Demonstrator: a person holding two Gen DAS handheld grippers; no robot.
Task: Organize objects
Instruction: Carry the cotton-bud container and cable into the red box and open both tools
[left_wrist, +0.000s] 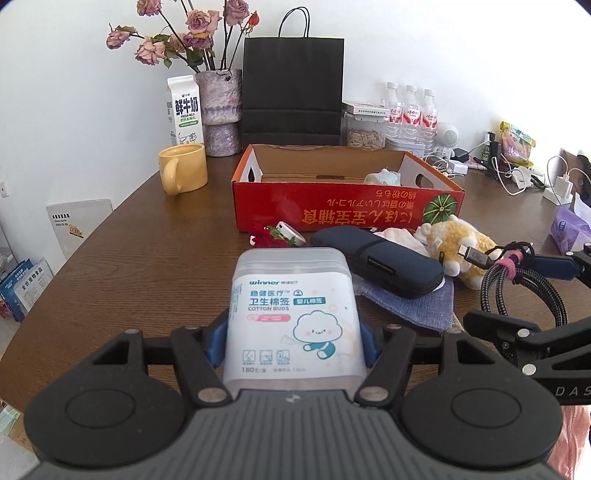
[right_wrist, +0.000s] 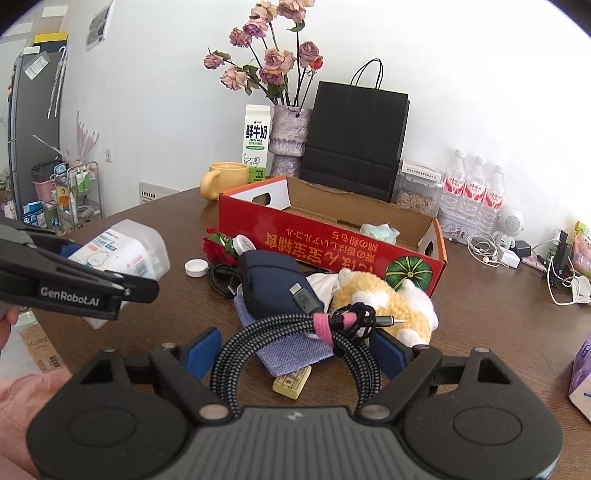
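A clear plastic box of cotton buds (left_wrist: 291, 314) with a white and blue label sits between the blue pads of my left gripper (left_wrist: 293, 332), which is shut on it above the brown table (left_wrist: 147, 266). In the right wrist view the same box (right_wrist: 125, 251) shows at the left. My right gripper (right_wrist: 295, 347) is shut on a coiled black-and-white braided cable (right_wrist: 236, 350) bound with a pink strap, held clear of the table. An open red cardboard box (left_wrist: 332, 206) stands behind, with a pale wrapped item inside at its right end.
In front of the red box lie a dark blue case (left_wrist: 376, 258), a yellow plush toy (left_wrist: 458, 240), a blue cloth (left_wrist: 413, 302), a red flower (left_wrist: 266, 238), a white cap (right_wrist: 196, 267) and a yellow block (right_wrist: 291, 382). A yellow mug (left_wrist: 183, 168), milk carton, vase, black bag and bottles line the back.
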